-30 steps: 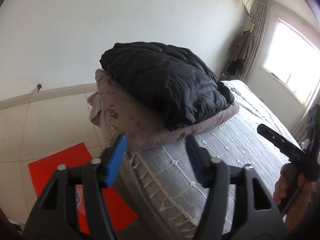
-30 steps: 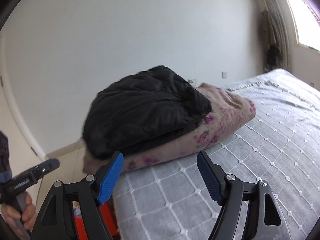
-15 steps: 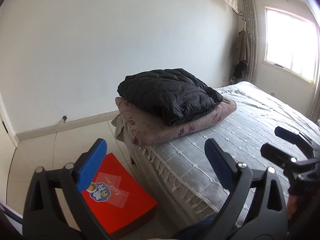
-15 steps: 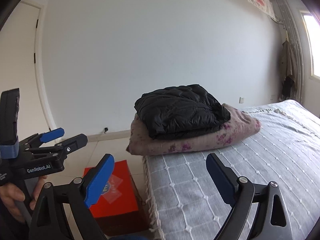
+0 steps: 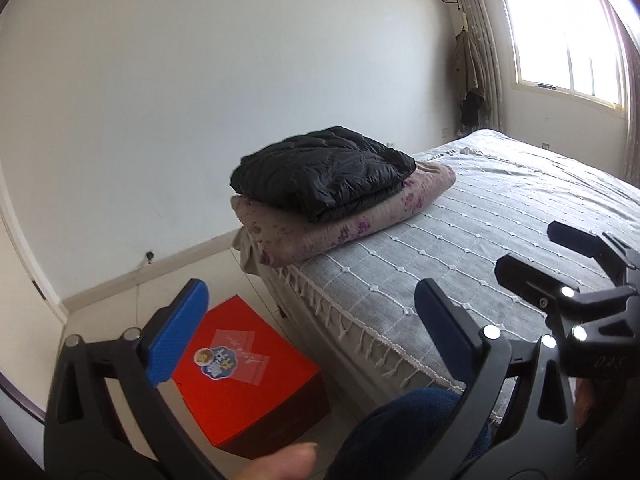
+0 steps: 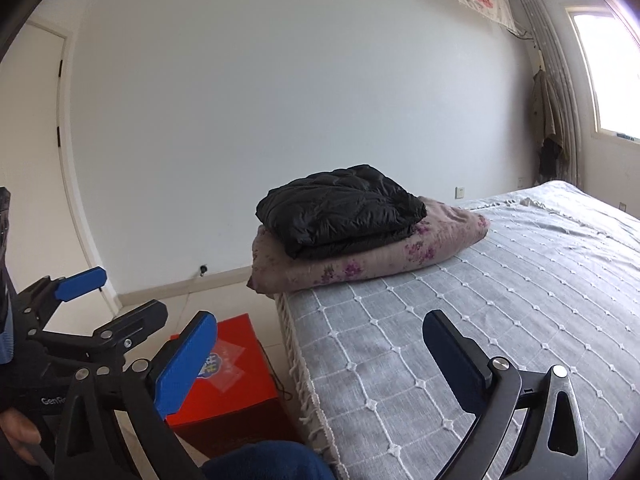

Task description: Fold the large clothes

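A folded black jacket (image 5: pixel 324 172) is seen stacked on a folded floral blanket (image 5: pixel 348 220) at the corner of the bed (image 5: pixel 500 216), at the middle of both frames. The left gripper (image 5: pixel 308 332) and the right gripper (image 6: pixel 320 354) are held released at the bottom of the frames, with nothing grasped, well apart from the jacket. A red box (image 5: pixel 244 376) is seen on the floor at lower left, beside the bed.

White walls (image 6: pixel 280 80), tiled floor (image 5: pixel 192 276), grey-covered bed (image 6: pixel 520 300), bright window (image 5: pixel 560 32).

Bed (image 6: pixel 500 320) under floral quilt (image 6: pixel 400 252)
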### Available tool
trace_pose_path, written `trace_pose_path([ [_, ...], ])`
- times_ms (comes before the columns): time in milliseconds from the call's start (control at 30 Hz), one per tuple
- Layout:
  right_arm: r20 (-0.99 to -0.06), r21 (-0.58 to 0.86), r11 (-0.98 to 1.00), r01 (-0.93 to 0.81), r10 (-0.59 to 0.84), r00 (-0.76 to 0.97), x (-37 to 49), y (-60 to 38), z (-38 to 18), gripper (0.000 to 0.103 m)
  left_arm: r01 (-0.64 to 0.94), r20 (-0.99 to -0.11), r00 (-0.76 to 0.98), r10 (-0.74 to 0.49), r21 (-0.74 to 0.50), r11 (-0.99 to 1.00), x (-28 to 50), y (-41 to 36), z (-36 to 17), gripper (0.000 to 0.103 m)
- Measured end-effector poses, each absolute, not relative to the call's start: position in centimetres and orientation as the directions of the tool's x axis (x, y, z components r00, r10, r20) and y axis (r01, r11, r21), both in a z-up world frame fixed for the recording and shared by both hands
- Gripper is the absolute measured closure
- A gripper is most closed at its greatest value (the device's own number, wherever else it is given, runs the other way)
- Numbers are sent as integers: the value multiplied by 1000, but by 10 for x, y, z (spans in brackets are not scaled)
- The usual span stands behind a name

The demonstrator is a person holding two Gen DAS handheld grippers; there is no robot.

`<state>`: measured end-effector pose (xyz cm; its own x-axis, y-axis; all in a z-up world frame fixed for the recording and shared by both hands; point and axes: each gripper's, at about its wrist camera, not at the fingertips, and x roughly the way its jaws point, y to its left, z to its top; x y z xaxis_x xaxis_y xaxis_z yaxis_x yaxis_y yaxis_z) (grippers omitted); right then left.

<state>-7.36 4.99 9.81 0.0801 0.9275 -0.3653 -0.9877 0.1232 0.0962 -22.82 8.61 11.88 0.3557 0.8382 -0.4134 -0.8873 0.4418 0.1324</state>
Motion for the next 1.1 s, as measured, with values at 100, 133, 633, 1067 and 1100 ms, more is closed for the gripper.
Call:
trace_pose_path([
  [100, -358, 93, 151, -984, 927, 108, -74, 44, 101, 0, -896, -415, 342, 843, 127, 426, -231, 83, 120, 1],
  [133, -354, 99, 156, -983, 928, 112, -74, 42, 103, 0, -894, -419, 347, 839, 124, 431, -231, 82, 120, 0],
  [633, -383, 63, 170, -983, 914, 133, -102, 34, 105, 0, -905, -422, 317, 850, 134, 404, -246, 75, 120, 1],
  [1067, -384, 63, 193, -979, 910, 155, -109, 32, 107, 0, -912, -406, 311, 860, 128, 390, -253, 72, 123, 1],
  [1100, -383, 61, 194, -979, 910, 157, -109, 31, 107, 0, -914, -403, 307, 862, 126, 385, -253, 71, 124, 1],
])
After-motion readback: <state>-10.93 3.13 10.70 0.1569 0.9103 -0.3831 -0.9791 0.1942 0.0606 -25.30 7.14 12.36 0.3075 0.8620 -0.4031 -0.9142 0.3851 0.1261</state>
